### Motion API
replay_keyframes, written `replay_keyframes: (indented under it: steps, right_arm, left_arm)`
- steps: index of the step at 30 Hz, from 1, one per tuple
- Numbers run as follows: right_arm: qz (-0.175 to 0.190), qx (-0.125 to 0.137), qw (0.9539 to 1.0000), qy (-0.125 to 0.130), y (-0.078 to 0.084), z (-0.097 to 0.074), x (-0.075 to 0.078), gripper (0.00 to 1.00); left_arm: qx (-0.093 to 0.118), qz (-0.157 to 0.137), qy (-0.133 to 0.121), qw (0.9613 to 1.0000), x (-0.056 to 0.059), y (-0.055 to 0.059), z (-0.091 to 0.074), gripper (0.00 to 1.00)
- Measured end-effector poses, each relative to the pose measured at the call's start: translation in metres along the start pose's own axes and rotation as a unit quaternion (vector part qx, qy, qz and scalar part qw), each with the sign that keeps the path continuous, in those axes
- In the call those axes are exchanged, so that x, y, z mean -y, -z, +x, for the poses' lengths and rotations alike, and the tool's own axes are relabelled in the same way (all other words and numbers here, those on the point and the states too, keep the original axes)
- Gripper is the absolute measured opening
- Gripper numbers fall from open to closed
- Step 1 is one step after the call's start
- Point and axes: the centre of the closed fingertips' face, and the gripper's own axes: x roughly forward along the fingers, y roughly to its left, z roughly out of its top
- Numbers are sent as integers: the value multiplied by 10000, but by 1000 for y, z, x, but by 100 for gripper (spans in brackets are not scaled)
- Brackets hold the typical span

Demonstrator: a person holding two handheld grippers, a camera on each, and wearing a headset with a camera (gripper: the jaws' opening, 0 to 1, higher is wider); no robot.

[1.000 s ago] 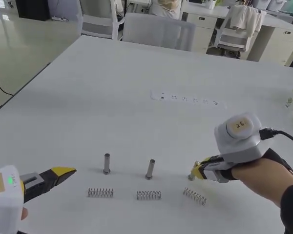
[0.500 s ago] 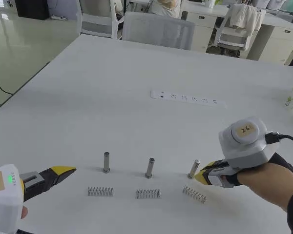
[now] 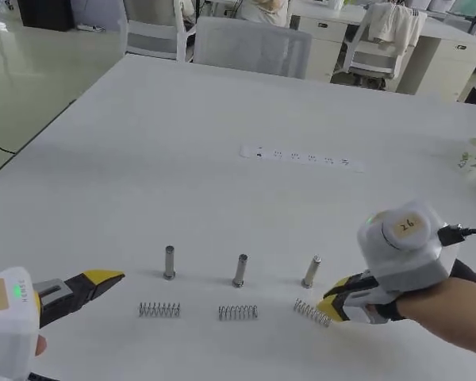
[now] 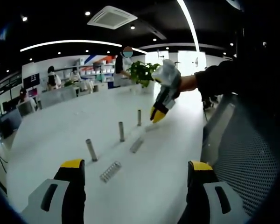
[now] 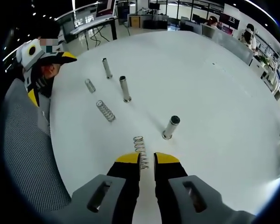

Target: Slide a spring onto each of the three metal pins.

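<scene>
In the head view the left pin (image 3: 169, 262), middle pin (image 3: 240, 270) and right pin (image 3: 311, 271) stand upright in a row on the tabletop (image 3: 222, 159). The left spring (image 3: 159, 309), middle spring (image 3: 238, 313) and right spring (image 3: 312, 313) each lie flat just in front of one pin, none threaded yet; the pairing seems meant to keep each transfer short. The right gripper (image 3: 331, 308) sits low at the right spring's outer end, while the left gripper (image 3: 99, 281) waits off to the side. In the left gripper view that gripper's jaws are spread wide and hold nothing, aimed along the row, probably ready for its nearest spring. In the right gripper view the jaws are drawn narrow, a slim gap left, with the right spring's near end lying in that gap. It looks lined up for an end-on pinch, so the free end can lead onto the pin just beside it.
</scene>
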Motion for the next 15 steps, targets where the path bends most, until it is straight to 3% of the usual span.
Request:
replay_keyframes:
  steps: [6, 15]
  right_arm:
    - [-42, -182, 9998, -113, 9, 7, -3, 8]
    - [-243, -428, 9988, -84, 17, 13, -3, 8]
  left_arm:
    - [7, -8, -10, 10000, -1, 1, -1, 87]
    - [2, -37, -11, 10000, -1, 2, 0, 87]
